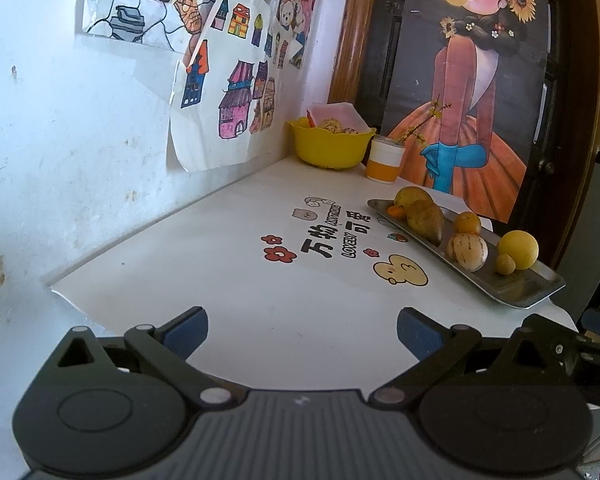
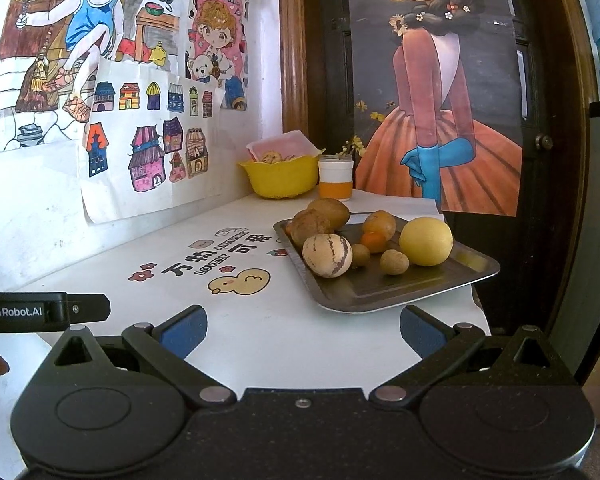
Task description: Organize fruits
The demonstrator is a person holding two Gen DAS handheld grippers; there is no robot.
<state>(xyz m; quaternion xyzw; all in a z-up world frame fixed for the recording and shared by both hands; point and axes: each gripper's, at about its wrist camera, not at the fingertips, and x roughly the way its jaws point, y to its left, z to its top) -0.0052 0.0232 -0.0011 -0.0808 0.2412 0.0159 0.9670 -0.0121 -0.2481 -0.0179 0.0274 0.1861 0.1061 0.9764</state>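
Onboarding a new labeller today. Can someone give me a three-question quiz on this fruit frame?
1. True or false: the left gripper and the right gripper are both open and empty.
2. What stands right beside the yellow bowl? A) the orange and white cup B) a kettle C) a knife
3. What do the fruits, such as the big yellow fruit and the striped fruit, rest on?

Key: 1 true; 2 A; 3 the metal tray.
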